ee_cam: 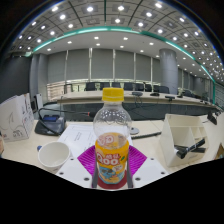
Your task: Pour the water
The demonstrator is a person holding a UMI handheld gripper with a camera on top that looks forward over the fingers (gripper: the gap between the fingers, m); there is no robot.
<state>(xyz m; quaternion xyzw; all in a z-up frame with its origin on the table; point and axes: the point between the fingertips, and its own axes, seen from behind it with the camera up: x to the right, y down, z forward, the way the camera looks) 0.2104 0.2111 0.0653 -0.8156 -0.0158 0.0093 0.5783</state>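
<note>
A clear plastic bottle (112, 140) with a yellow cap and a yellow and orange label stands upright between my fingers. My gripper (112, 163) is shut on the bottle, with the magenta pads (88, 160) pressed on both sides of its labelled lower half. The bottle's base looks lifted a little above the white table (150, 140). A white paper cup (53, 155) stands on the table to the left of the bottle, open side up.
A white open box (190, 140) holding a dark item stands to the right. Papers and a box (15, 118) lie at the far left. Dark office chairs (140, 90) line the back of the room.
</note>
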